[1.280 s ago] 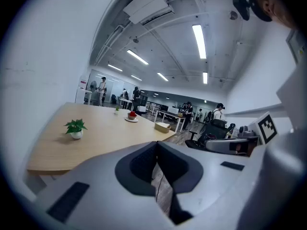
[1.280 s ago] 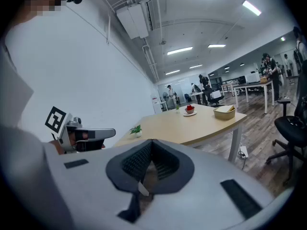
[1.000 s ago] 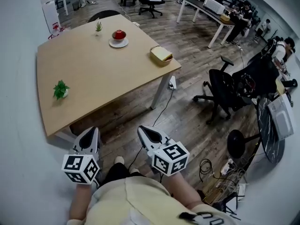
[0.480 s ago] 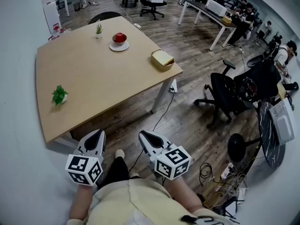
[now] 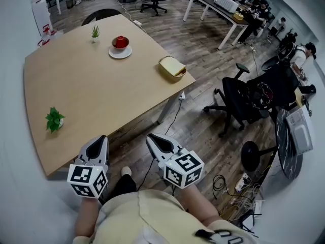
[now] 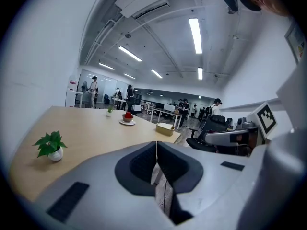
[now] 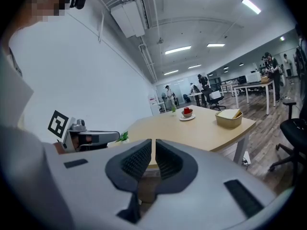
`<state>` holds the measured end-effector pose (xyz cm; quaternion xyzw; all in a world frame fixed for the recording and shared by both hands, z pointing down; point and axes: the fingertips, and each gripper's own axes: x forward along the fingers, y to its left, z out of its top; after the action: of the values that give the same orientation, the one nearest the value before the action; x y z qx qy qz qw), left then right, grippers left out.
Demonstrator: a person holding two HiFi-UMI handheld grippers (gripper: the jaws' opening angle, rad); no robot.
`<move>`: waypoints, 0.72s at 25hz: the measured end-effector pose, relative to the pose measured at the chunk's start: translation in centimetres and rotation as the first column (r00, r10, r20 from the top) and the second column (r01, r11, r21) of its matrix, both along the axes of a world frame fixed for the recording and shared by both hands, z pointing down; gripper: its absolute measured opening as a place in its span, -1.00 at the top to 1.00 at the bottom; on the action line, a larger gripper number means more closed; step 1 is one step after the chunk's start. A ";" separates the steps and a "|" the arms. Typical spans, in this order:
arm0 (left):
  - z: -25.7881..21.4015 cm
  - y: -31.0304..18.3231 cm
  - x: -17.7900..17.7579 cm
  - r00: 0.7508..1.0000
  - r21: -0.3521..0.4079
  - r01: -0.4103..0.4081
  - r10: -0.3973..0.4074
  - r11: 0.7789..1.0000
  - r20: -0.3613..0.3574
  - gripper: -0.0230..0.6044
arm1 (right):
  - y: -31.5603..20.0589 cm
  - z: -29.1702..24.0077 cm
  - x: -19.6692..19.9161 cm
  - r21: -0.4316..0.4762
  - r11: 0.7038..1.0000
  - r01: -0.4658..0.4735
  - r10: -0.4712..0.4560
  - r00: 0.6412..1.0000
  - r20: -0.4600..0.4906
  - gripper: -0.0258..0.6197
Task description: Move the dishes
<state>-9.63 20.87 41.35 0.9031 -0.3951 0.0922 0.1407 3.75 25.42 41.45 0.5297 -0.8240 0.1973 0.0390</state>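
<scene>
A red bowl on a white saucer [image 5: 120,45] stands at the far side of the wooden table [image 5: 86,90]; it also shows in the left gripper view [image 6: 127,118] and the right gripper view [image 7: 186,113]. A tan square dish [image 5: 172,67] sits near the table's right corner [image 6: 164,128] [image 7: 228,118]. My left gripper [image 5: 99,140] is shut and empty, just off the table's near edge. My right gripper [image 5: 151,139] is also shut and empty, over the floor beside that edge. Both are far from the dishes.
A small green plant [image 5: 53,120] stands near the table's near left edge, another small plant [image 5: 95,32] beside the saucer. A black office chair [image 5: 236,103] and cables [image 5: 231,184] are on the floor to the right. Desks and people fill the background.
Both grippers have come closer to the table's near edge, and the table sits lower and nearer in the head view. Both stay shut.
</scene>
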 end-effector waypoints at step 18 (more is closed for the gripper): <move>1.7 -13.0 -2.7 0.999 -0.040 -0.033 0.033 0.999 0.006 0.88 | -14.1 0.0 -3.2 -0.035 0.999 0.011 -0.014 0.997 -0.075 0.52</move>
<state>-12.29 7.87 43.06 0.9061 -0.3789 0.1054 0.1560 0.53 11.34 41.48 0.5309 -0.8217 0.1912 0.0804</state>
